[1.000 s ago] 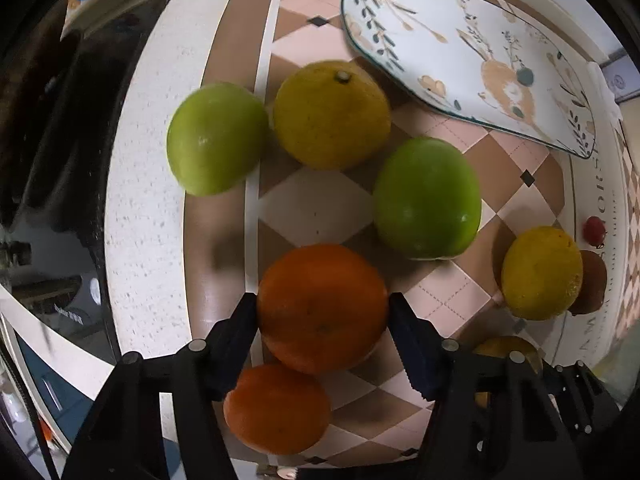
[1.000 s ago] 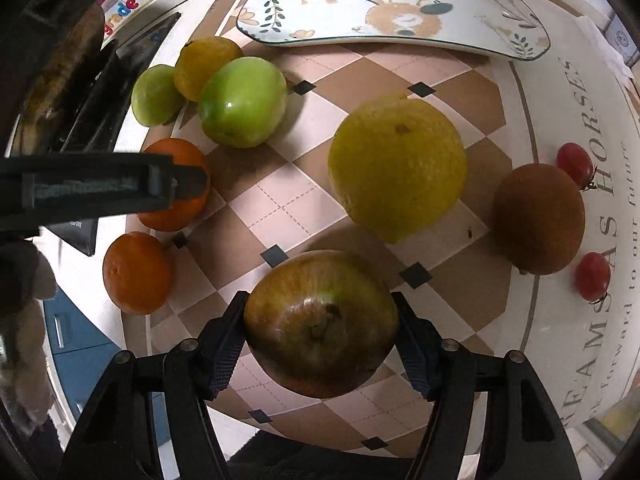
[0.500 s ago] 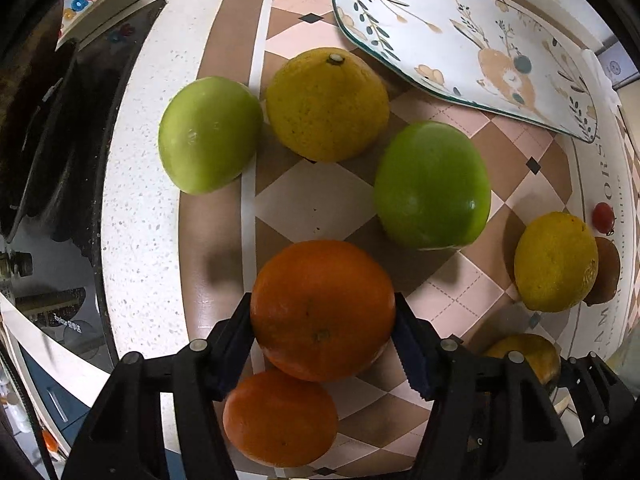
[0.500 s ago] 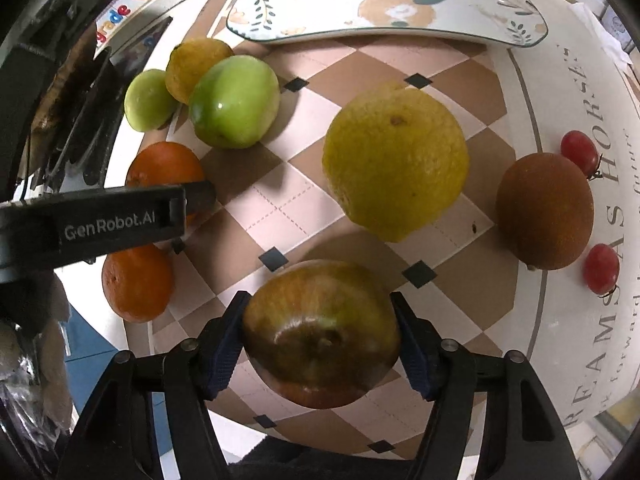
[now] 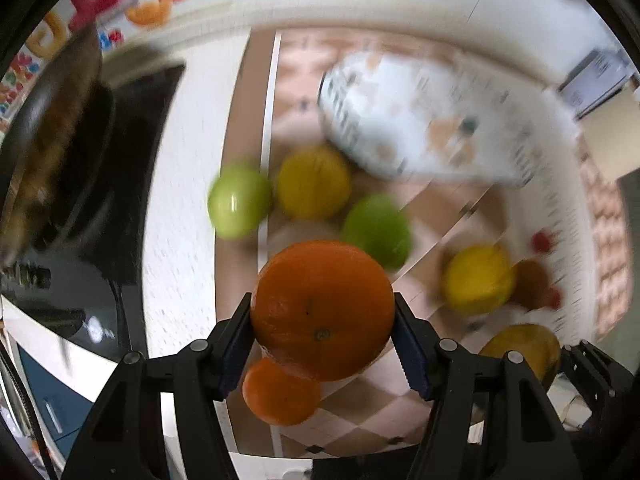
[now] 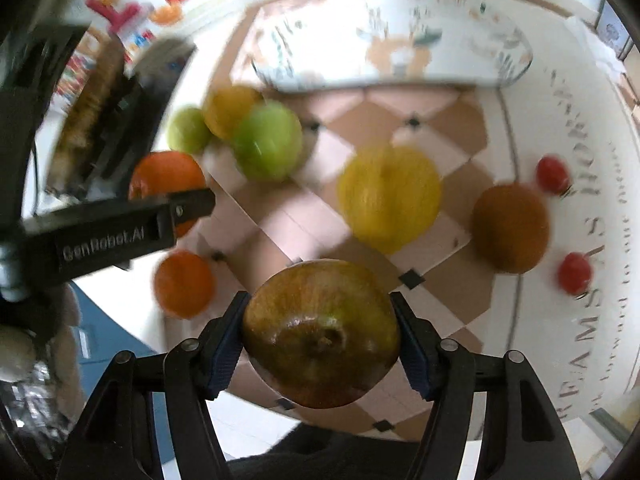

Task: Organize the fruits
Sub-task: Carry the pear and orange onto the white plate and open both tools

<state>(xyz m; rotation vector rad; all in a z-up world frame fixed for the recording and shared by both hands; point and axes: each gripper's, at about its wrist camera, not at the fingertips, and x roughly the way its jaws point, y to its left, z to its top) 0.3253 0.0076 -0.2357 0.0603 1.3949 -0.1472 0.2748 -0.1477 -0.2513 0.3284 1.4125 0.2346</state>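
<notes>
My left gripper (image 5: 322,330) is shut on a large orange (image 5: 322,308) and holds it above the checkered mat (image 5: 360,428). My right gripper (image 6: 320,340) is shut on a brown-green apple (image 6: 320,332), also lifted off the mat. A smaller orange (image 5: 280,394) lies on the mat below the left gripper. Two green apples (image 5: 239,204) (image 5: 377,229), two yellow citrus fruits (image 5: 314,187) (image 5: 478,278), a brown fruit (image 6: 510,228) and two cherry tomatoes (image 6: 553,174) (image 6: 574,273) lie on the mat. The patterned oval plate (image 5: 420,120) sits at the back, with nothing on it.
A black stovetop with a pan (image 5: 60,152) lies left of the mat. The left gripper's body (image 6: 112,232) crosses the right wrist view at left. A white box (image 5: 596,76) stands at the far right by the wall. The counter edge runs close below the mat.
Both grippers have risen and pulled back with their fruit; the scene below looks smaller and is motion-blurred. The fruits on the mat have stayed put.
</notes>
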